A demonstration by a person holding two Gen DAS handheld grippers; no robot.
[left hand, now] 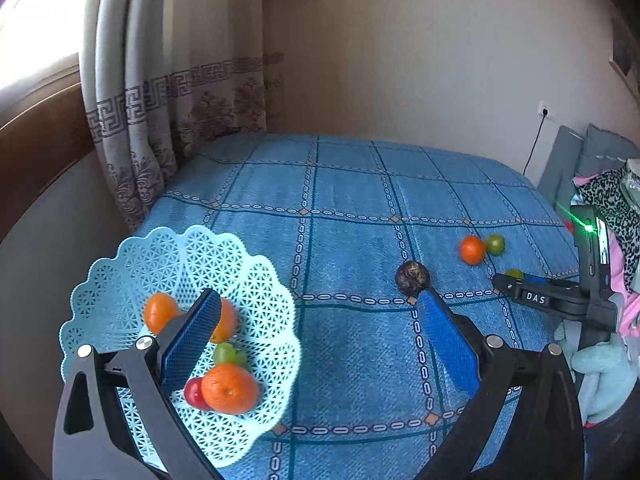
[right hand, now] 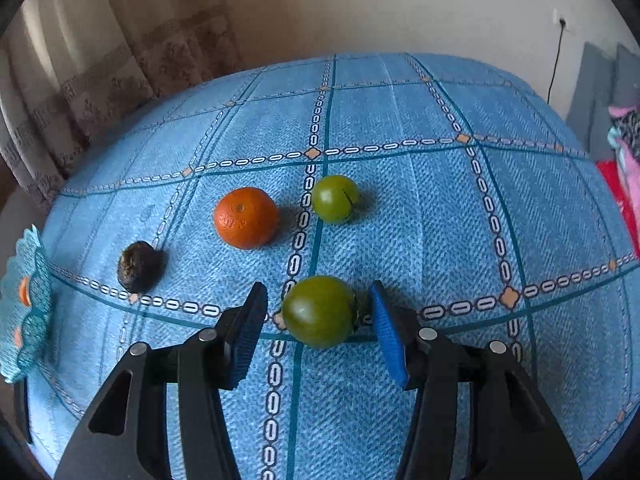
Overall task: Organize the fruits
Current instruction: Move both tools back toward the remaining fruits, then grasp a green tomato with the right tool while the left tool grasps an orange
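Sorting: fruits were going from the blue checked cloth [right hand: 420, 208] into the pale blue basket [left hand: 256, 288].
Right tongs [right hand: 318, 322]: spread wide, low over the cloth, with a green tomato [right hand: 319, 311] sitting right between the two blue pads. The pads were not touching it yet, or so it looked.
Way to the fruit: the green tomato was straight ahead, in the gap. It was round, so it had no long side to line up with.
Nearer hand: the right one, by far.
Left tongs [left hand: 316, 320]: spread wide too, holding nothing, up by the basket.
Basket: it already held three oranges, a red tomato [left hand: 193, 393] and a green fruit.
Still on the cloth: an orange [right hand: 246, 218], another green tomato [right hand: 334, 199] and a dark wrinkly fruit [right hand: 138, 266], all farther off.
Next, I think: squeeze gently, since a tomato can squash or roll.
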